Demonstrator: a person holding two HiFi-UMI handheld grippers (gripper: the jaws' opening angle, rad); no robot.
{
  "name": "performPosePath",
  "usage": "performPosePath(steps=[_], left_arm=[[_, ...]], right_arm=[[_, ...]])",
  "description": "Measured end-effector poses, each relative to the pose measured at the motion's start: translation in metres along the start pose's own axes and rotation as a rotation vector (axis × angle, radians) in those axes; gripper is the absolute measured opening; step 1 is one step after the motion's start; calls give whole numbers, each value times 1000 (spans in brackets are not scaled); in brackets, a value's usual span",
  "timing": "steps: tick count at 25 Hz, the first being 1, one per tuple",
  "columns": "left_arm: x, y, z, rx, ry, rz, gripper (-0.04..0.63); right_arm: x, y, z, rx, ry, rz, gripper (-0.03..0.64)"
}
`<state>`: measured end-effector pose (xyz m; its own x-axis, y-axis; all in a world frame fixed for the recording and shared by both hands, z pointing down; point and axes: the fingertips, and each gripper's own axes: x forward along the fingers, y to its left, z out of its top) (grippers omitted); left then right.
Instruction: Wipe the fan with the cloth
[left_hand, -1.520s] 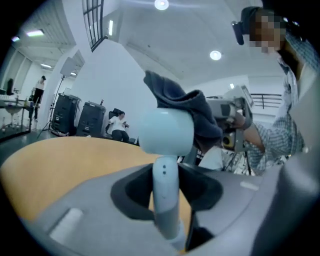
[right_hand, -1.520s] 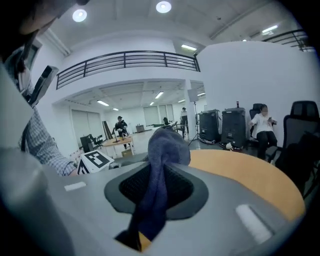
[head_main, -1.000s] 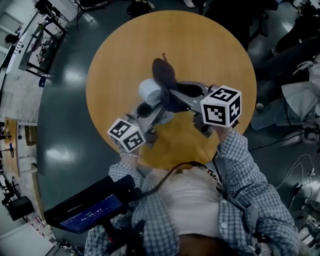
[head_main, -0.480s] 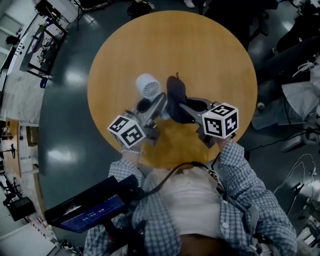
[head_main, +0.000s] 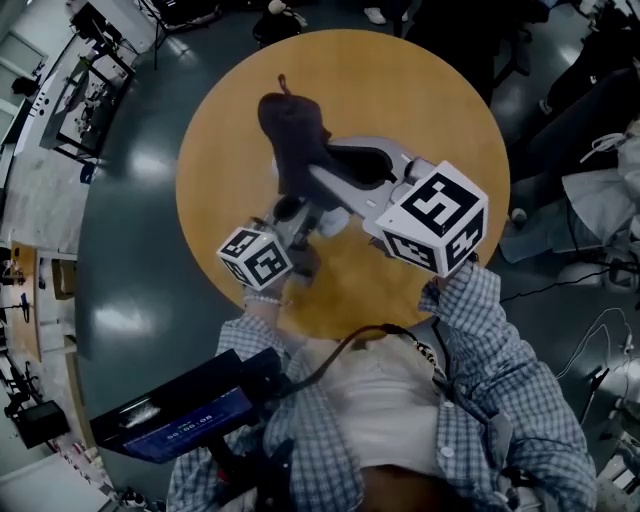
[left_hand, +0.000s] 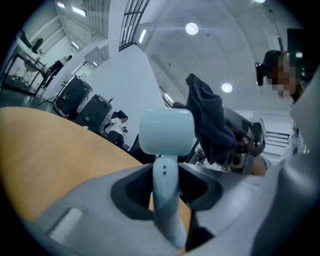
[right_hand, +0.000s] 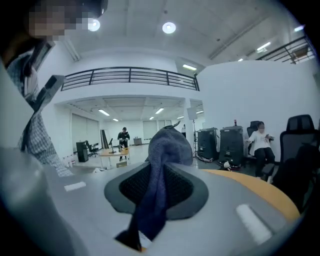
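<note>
Small white handheld fan (left_hand: 166, 131), handle clamped upright between the jaws of the left gripper (left_hand: 167, 194), above a round wooden table (head_main: 420, 120); dark blue cloth (right_hand: 167, 145), pinched in the right gripper (right_hand: 159, 192), just beside the fan's head, masking it from overhead.

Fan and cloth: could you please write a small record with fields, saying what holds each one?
fan: white, handle clamped in left gripper
cloth: dark, pinched in right gripper, bunched past the jaws
cloth versus fan: close beside the fan head; contact unclear
table: round, wooden, below both
</note>
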<state>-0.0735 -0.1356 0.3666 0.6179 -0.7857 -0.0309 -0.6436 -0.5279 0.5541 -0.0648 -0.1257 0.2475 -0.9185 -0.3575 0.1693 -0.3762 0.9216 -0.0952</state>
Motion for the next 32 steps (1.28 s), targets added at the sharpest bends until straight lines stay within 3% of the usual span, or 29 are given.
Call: performPosePath(steps=[7,17,23,25,28,32], left_arm=[[3,1,20,-28,-32,9,138],[-10,0,37,-104,-106,-12,138],[-9,-7,38,-114,-112,-48,138],[-9,-14,35,-106,-88,-102,138],[-10,-31,29,-65,-26,-206,138],[-11,-55,23,-31,26,-342,138]], right_arm=[[15,0,-46,-36,137,6,84],[-20,14,-143,70,282,-56,84],[-36,11,-171,156,303,-86,84],[-47,7,-163,204,249,-64,84],[-67,-14,-114,287,61,16,84],[-70,-44,-36,188,-50,180,84]])
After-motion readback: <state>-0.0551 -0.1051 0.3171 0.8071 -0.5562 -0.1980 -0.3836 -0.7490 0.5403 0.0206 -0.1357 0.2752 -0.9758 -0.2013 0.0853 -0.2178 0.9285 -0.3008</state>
